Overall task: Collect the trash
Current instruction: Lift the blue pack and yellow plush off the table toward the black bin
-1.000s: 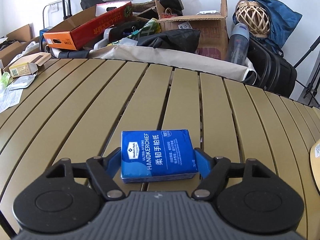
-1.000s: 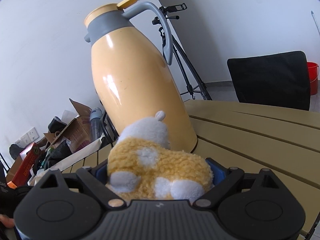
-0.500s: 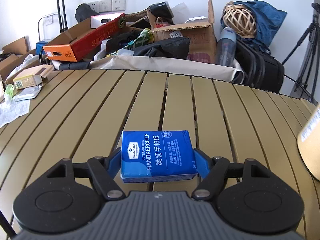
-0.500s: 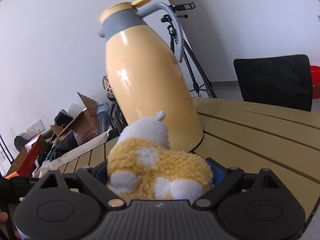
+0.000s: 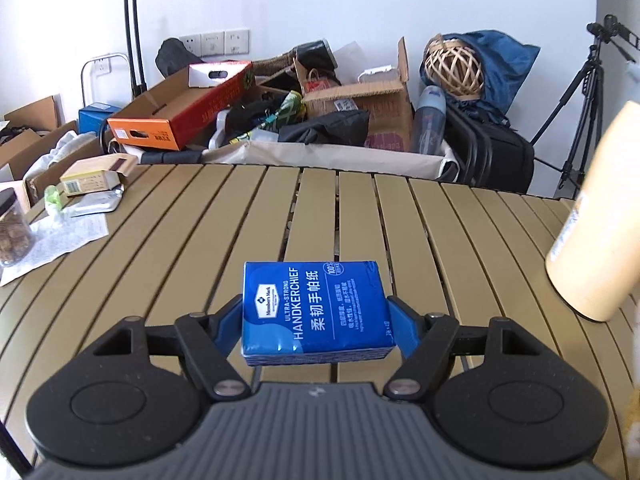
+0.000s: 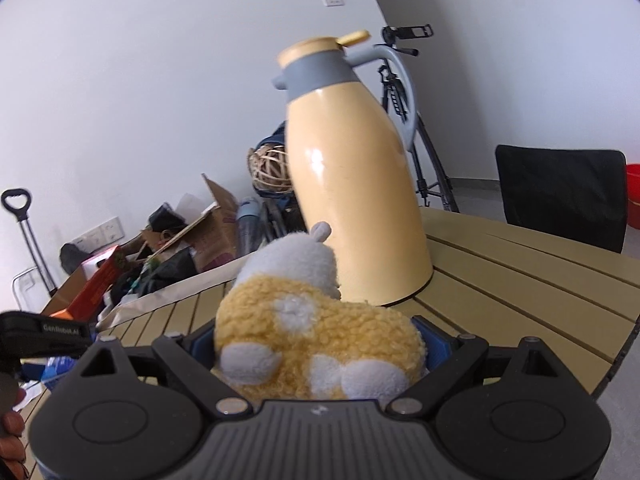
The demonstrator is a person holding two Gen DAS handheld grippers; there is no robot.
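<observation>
My left gripper (image 5: 316, 316) is shut on a blue handkerchief tissue pack (image 5: 316, 308) and holds it above the slatted tan table (image 5: 200, 240). My right gripper (image 6: 316, 340) is shut on a yellow and white plush toy (image 6: 312, 332) above the same table (image 6: 520, 264). Loose trash lies at the table's far left in the left wrist view: a small cardboard box (image 5: 96, 174), a foil wrapper (image 5: 96, 204) and a printed paper sheet (image 5: 52, 240).
A tall yellow thermos jug (image 6: 352, 184) stands on the table just beyond the plush toy; its side shows at the right in the left wrist view (image 5: 596, 224). A jar (image 5: 12, 228) stands at the far left. Boxes and bags (image 5: 280, 112) are piled behind the table. A black chair (image 6: 560, 192) stands at the right.
Both grippers have drawn back and risen with their loads. The thermos has come into the left wrist view at the right and looks farther off in the right wrist view.
</observation>
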